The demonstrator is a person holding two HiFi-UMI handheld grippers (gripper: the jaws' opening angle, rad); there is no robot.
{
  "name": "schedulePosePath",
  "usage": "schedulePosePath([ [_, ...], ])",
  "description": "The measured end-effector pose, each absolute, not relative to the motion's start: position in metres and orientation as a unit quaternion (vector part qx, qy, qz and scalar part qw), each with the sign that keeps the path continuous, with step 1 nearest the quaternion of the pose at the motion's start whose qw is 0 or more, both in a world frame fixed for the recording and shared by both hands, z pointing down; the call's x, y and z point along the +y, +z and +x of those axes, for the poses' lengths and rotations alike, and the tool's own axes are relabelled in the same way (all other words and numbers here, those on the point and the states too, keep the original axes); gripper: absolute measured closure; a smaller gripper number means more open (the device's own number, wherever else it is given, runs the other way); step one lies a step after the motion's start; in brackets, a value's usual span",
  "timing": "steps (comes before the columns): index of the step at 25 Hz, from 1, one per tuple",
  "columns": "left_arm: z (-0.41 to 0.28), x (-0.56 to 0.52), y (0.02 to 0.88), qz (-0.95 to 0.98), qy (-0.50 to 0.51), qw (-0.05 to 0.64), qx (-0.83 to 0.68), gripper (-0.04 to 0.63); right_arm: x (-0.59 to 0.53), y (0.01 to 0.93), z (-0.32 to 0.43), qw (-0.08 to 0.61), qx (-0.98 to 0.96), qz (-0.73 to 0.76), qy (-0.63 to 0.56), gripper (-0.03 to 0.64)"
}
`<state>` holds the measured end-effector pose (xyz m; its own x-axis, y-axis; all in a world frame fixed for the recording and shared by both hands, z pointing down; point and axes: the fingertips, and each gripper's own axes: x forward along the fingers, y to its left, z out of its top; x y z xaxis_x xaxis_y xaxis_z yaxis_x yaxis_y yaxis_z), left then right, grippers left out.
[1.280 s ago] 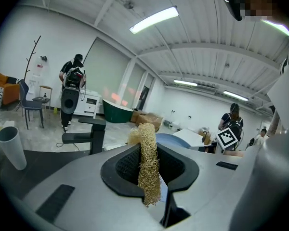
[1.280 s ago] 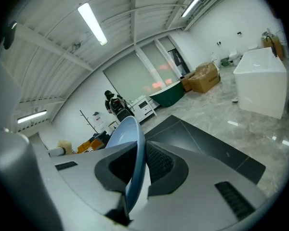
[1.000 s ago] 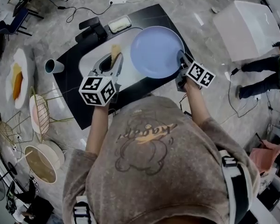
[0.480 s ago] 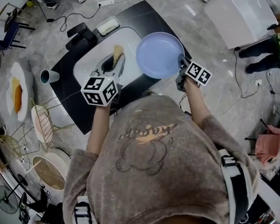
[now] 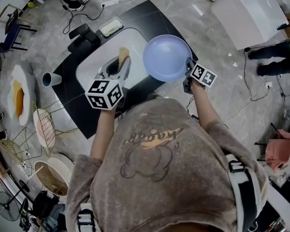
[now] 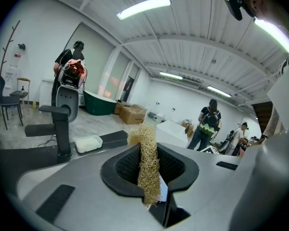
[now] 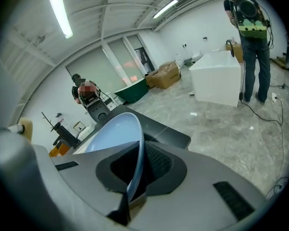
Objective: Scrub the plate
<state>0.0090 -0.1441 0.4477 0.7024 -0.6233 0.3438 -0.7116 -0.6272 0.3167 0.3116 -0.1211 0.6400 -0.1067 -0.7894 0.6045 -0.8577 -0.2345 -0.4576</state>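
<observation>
A pale blue plate (image 5: 166, 57) hangs tilted over the right edge of the white sink (image 5: 94, 64). My right gripper (image 5: 188, 67) holds it by the near rim. In the right gripper view the plate (image 7: 113, 134) rises edge-on between the pads, and the right gripper (image 7: 135, 177) is closing its jaws on that rim. My left gripper (image 5: 117, 67) hovers over the sink, shut on a straw-coloured fibre scrubber (image 5: 122, 54). In the left gripper view the scrubber (image 6: 148, 162) stands upright in the left gripper (image 6: 151, 179). Scrubber and plate are apart.
The sink sits in a black counter (image 5: 157, 18) with a black faucet (image 5: 84, 33) and a white soap dish (image 5: 111, 26) behind it. A cup (image 5: 50, 79) lies at the counter's left. A white box (image 5: 251, 16) and a person's legs (image 5: 275, 62) are at the right, a wire rack (image 5: 43, 124) at the left.
The plate has shifted slightly right in the right gripper and looks a little more tilted. The left gripper with the scrubber has stayed over the sink.
</observation>
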Motion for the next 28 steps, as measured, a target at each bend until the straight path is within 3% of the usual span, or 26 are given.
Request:
schedulePosePath([
  [11, 0.007, -0.139, 0.448, 0.894, 0.108, 0.214, -0.38, 0.517, -0.119, 0.648, 0.328, 0.141, -0.613, 0.685, 0.368, 0.566],
  [20, 0.009, -0.142, 0.447, 0.895, 0.102, 0.211, -0.378, 0.517, -0.149, 0.595, 0.333, 0.119, -0.649, 0.685, 0.309, 0.54],
  [28, -0.003, -0.148, 0.442, 0.889, 0.089, 0.207, -0.398, 0.517, -0.183, 0.502, 0.278, 0.074, -0.732, 0.637, 0.231, 0.541],
])
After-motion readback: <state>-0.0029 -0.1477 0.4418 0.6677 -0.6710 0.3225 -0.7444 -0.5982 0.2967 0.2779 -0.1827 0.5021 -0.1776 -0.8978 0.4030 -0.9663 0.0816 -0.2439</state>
